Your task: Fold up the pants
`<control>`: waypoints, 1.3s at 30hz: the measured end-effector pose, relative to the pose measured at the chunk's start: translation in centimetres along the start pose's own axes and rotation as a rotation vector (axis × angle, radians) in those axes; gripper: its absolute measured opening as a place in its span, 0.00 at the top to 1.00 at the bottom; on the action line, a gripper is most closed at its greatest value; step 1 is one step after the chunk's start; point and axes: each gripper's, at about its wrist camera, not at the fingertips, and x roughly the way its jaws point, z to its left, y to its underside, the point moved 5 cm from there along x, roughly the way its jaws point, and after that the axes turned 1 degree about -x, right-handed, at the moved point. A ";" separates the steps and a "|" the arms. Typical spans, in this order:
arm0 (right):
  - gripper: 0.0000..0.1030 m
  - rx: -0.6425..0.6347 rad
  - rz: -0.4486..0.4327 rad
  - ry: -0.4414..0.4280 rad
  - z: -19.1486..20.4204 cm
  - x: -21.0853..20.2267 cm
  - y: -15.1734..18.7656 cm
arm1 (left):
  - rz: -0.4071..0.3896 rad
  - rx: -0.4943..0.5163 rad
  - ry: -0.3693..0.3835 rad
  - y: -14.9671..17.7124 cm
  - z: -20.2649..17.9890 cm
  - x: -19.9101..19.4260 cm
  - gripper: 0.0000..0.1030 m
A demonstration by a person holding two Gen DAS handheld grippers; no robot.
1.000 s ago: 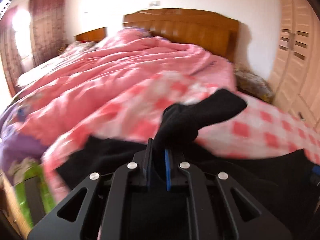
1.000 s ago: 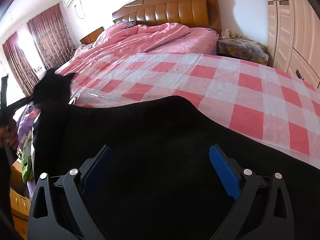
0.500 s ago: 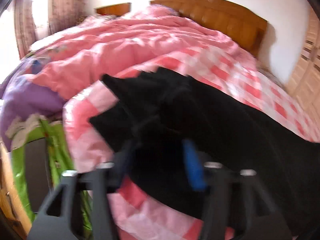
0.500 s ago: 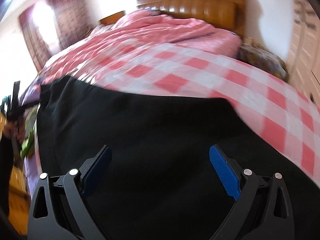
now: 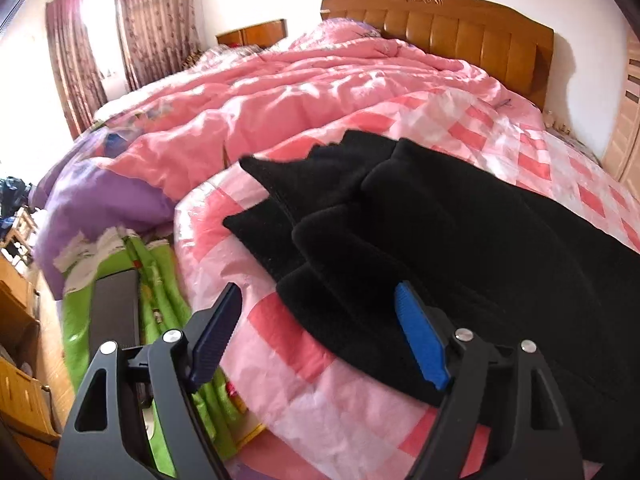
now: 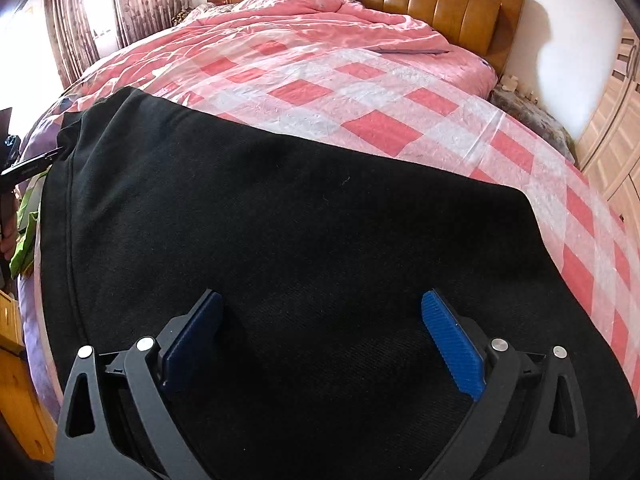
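Observation:
Black pants point(image 5: 460, 240) lie on the pink checked sheet point(image 5: 304, 352) of a bed, their leg ends point(image 5: 304, 200) stacked in uneven layers near the bed's left edge. My left gripper point(image 5: 320, 304) is open and empty, just short of the nearest leg end. In the right wrist view the pants point(image 6: 300, 220) spread wide and flat. My right gripper point(image 6: 320, 308) is open and empty just above the black cloth. The left gripper's tip shows at the far left of that view point(image 6: 28, 166).
A pink quilt point(image 5: 320, 84) is heaped at the back toward the wooden headboard point(image 5: 460, 28). Green and purple bedding point(image 5: 120, 272) hangs off the left bed edge beside wooden furniture point(image 5: 16, 368). A wardrobe point(image 6: 616, 128) stands on the right.
My left gripper let go of the pant leg end, which now lies on top of the other layers, and has opened wide and drawn back. My right gripper stayed open over the pants.

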 end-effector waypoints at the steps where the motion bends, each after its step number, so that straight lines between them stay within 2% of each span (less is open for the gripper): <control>1: 0.04 0.001 0.004 0.008 0.0 0.1 0.0 | -0.020 0.010 -0.010 0.0 -0.3 -0.7 0.14; 3: 0.04 0.007 0.005 0.001 -0.1 0.2 0.0 | -0.077 0.048 -0.026 0.4 -1.4 -2.5 0.04; 4: 0.04 0.007 0.004 0.000 -0.1 0.2 0.0 | -0.101 0.072 -0.030 0.8 -2.0 -3.3 0.03; 8: 0.04 0.008 0.004 -0.004 -0.1 0.2 0.0 | -0.106 0.160 -0.032 2.3 -3.5 -4.4 0.02; 10: 0.04 0.019 0.002 -0.023 -0.4 0.2 0.0 | -0.101 0.156 -0.037 2.9 -3.2 -4.5 0.02; 11: 0.04 0.019 0.003 -0.023 -0.4 0.2 0.0 | -0.095 0.139 -0.033 3.1 -2.7 -4.5 0.02; 13: 0.04 0.001 0.007 -0.001 0.0 0.2 0.0 | -0.075 0.043 0.000 3.6 -0.4 -4.6 0.02; 17: 0.04 0.008 0.016 -0.004 0.2 0.0 -0.5 | -0.012 -0.223 0.123 4.5 5.5 -3.9 0.03; 18: 0.04 0.016 -0.009 -0.050 1.0 -0.7 -1.1 | -0.006 -0.268 0.126 4.7 6.9 -3.7 0.03; 19: 0.04 0.013 -0.029 -0.088 1.7 -1.1 -1.7 | -0.008 -0.280 0.095 4.6 8.1 -3.6 0.06; 20: 0.04 -0.001 -0.054 -0.130 2.8 -1.7 -2.5 | -0.012 -0.249 0.032 4.4 8.9 -3.4 0.08; 22: 0.04 -0.067 -0.099 -0.180 5.9 -2.7 -4.5 | -0.003 -0.175 -0.028 3.6 9.0 -2.6 0.13; 27: 0.04 -0.222 -0.107 -0.267 14.0 -1.5 -7.9 | 0.018 -0.140 0.081 1.2 6.8 -0.5 0.14; 29: 0.12 -0.263 -0.094 -0.314 17.3 -0.2 -8.9 | 0.032 -0.103 0.056 0.5 5.8 0.8 0.15; 30: 0.20 -0.288 -0.091 -0.352 19.7 0.6 -9.5 | 0.050 -0.086 0.035 0.2 5.3 1.9 0.19; 31: 0.24 -0.301 -0.094 -0.366 21.1 0.9 -9.6 | 0.068 -0.094 0.036 0.0 5.3 2.6 0.23; 32: 0.24 -0.317 -0.098 -0.382 22.6 1.2 -10.0 | 0.089 -0.136 0.071 0.0 5.6 3.3 0.24; 34: 0.28 -0.380 -0.115 -0.423 25.9 1.8 -10.5 | 0.081 -0.205 0.116 -0.2 6.7 3.1 0.31; 36: 0.34 -0.441 -0.125 -0.446 28.4 2.1 -10.8 | 0.044 -0.197 0.022 -0.5 8.3 2.1 0.35; 37: 0.38 -0.470 -0.127 -0.457 29.9 2.3 -11.1 | 0.019 -0.170 -0.075 -0.7 9.5 1.4 0.36; 39: 0.43 -0.519 -0.129 -0.470 33.0 3.0 -12.0 | -0.007 -0.169 -0.125 -1.0 11.1 0.2 0.36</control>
